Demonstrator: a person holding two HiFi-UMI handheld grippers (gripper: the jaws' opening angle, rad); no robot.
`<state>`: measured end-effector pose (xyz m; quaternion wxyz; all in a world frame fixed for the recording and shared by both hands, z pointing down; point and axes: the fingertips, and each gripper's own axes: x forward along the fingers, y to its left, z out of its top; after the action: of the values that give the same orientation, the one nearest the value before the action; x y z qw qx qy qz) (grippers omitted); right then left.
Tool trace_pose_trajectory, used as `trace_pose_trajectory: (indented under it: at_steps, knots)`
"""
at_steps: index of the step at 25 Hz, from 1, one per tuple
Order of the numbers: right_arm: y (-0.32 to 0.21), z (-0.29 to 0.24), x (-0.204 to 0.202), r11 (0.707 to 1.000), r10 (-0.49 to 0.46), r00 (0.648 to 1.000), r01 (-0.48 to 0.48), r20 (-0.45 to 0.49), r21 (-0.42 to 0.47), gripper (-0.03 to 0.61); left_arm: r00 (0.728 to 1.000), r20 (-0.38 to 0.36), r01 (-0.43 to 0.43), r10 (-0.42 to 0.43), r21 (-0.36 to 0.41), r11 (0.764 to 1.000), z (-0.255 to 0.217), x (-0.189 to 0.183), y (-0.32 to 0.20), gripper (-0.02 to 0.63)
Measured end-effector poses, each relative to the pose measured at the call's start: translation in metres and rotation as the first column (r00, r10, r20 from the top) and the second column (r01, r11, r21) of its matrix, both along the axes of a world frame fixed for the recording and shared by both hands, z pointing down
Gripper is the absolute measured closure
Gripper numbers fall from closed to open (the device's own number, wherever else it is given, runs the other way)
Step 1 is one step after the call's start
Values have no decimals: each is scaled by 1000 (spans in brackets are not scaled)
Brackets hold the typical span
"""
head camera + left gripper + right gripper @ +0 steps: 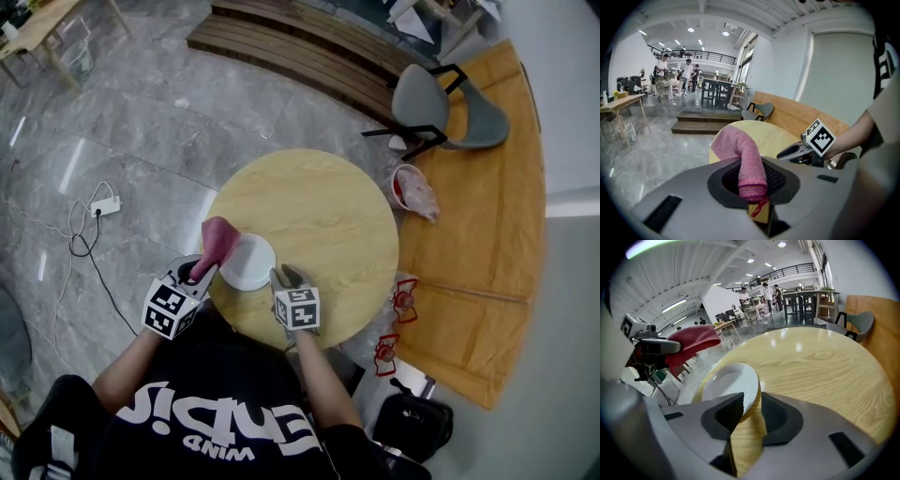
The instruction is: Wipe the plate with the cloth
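wiping, we judge, barely begun: left gripper point(754, 187) clenched on pink knitted cloth point(743, 154) by round white plate point(729, 383), right gripper point(749, 411) pinching its rim, plate face left to wipe.

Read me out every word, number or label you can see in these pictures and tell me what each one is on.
"WIND": small white print on the person's black shirt, upside down in the head view.
Larger white lettering beside it: too distorted to read.
Cubes on the left gripper and right gripper: square black-and-white markers, no letters.
No text on the cloth, plate or table.
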<state>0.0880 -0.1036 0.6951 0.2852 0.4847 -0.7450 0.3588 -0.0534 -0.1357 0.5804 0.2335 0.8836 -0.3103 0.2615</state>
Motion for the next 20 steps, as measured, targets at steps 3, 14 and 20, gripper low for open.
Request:
trace_pose_trajectory:
  at_steps: [3, 14, 20]
  knots:
    - [-1, 8, -2, 1000, -9, 1000, 9, 6, -24, 477, 1000, 8, 8, -8, -6, 1000, 4, -2, 0, 563]
    - [-3, 22, -11, 998, -19, 1000, 20, 15, -62, 479, 999, 35, -3, 4, -22, 1000, 17, -1, 6, 563]
    - [-5, 23, -12, 997, -20, 1000, 22, 21, -80, 479, 999, 38, -12, 12, -24, 1000, 22, 5, 4, 563]
